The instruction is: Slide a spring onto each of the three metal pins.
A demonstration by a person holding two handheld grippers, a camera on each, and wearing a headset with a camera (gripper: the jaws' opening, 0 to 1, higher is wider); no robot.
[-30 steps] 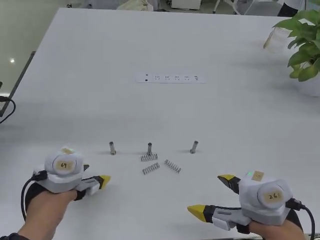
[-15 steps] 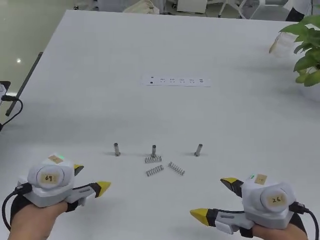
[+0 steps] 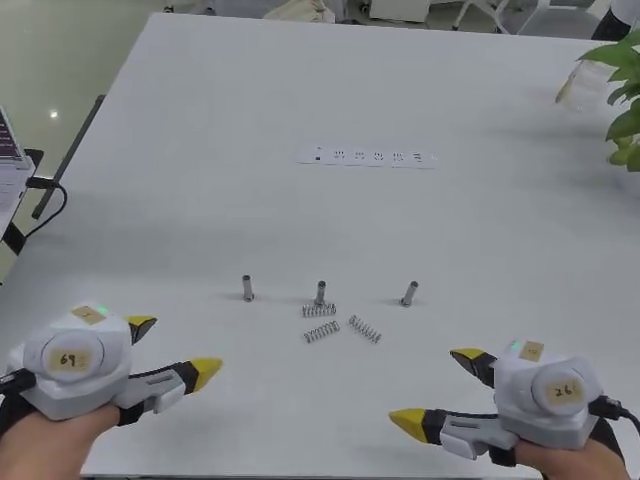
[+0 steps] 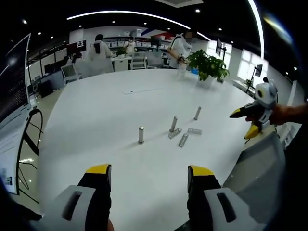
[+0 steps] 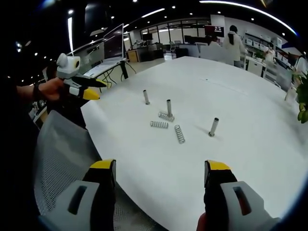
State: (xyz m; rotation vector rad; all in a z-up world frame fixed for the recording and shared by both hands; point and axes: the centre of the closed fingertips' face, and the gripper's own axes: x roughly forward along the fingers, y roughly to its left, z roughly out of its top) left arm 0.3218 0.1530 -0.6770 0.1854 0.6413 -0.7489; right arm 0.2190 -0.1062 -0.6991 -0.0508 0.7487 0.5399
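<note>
3 pins stand upright in a row on the white table (image 3: 200, 120): middle pin (image 3: 320, 292), left pin (image 3: 247, 288) to its left, right pin (image 3: 409, 293) to its right. All three are bare.

Springs lie flat on the near side of the middle pin. First spring (image 3: 319, 310) is at its foot, prob. touching, too small to be sure. Second spring (image 3: 322, 331) is just nearer the person than that. Third spring (image 3: 365, 328) is near-right of the middle pin, towards the right pin, apart from the other two.

Left gripper (image 3: 172, 347) is near-left of the middle pin, well apart, jaws spread wide w/ nothing btwn. Right gripper (image 3: 438, 390) is near-right of the middle pin, also well apart, jaws wide apart, nothing held. Both are by the table's near edge. The hands holding them are cut off by the bottom of the head view.

Hard to make out: spring coils are blurry in the head view. Plant (image 3: 630, 90) is far right beyond the middle pin, cut by the frame edge. Power strip (image 3: 367, 157) lies beyond the middle pin, well apart, sockets too small to count. In the right gripper view a mesh chair (image 5: 57, 159) sits below the table edge, on the person's side of the middle pin. People (image 4: 100, 48) at desks far beyond the middle pin are blurry. Bare tabletop lies btwn grippers and springs.
</note>
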